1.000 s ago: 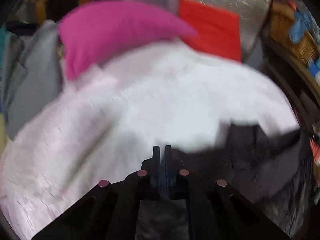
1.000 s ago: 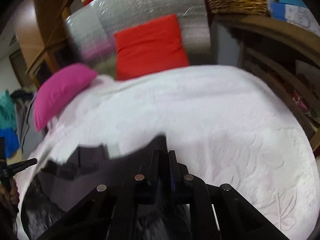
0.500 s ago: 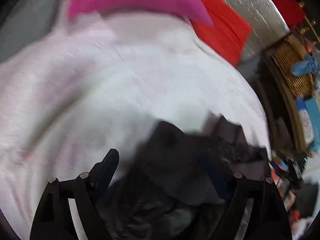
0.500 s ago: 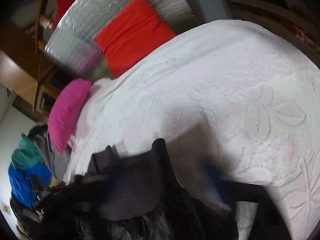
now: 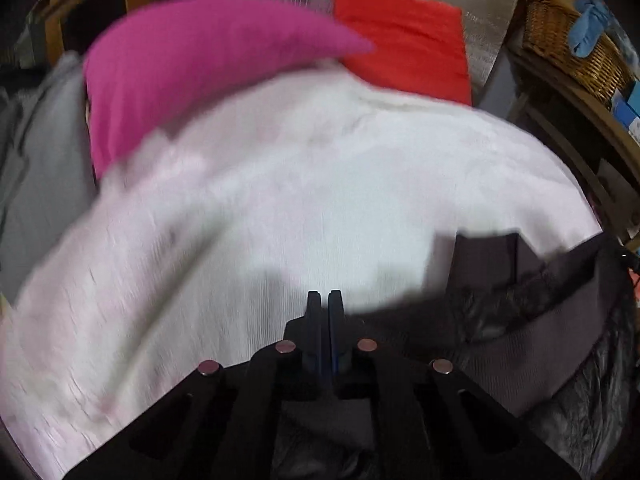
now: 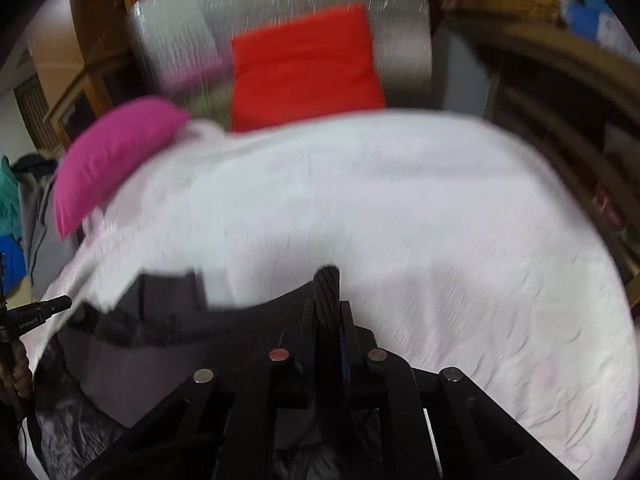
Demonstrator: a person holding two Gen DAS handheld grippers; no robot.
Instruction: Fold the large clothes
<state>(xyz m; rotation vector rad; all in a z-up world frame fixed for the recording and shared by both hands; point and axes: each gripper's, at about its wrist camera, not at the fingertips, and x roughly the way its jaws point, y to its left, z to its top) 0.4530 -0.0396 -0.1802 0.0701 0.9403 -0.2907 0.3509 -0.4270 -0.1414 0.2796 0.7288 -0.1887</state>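
A dark grey and black garment point(image 5: 540, 320) lies bunched at the near edge of a white bedspread point(image 5: 320, 180). In the left wrist view my left gripper point(image 5: 324, 298) is shut, and the garment's edge runs in under its fingers from the right. The right wrist view shows my right gripper point(image 6: 330, 304) shut on a ribbed dark fold of the same garment point(image 6: 168, 344), which sticks up between its fingertips. From there the cloth stretches left across the bedspread point(image 6: 400, 200). Both views are blurred by motion.
A pink pillow point(image 5: 192, 52) and a red cushion point(image 5: 404, 36) lie at the head of the bed against a silver quilted board. Grey clothes point(image 5: 36, 160) hang at the left. A wicker basket point(image 5: 568, 40) and wooden shelves point(image 6: 560, 92) stand at the right. A hand point(image 6: 18, 372) shows at the left edge.
Half a second ago both pairs of jaws stood wide open over the dark garment; now both are shut. Both views have swung back to face the pillows.
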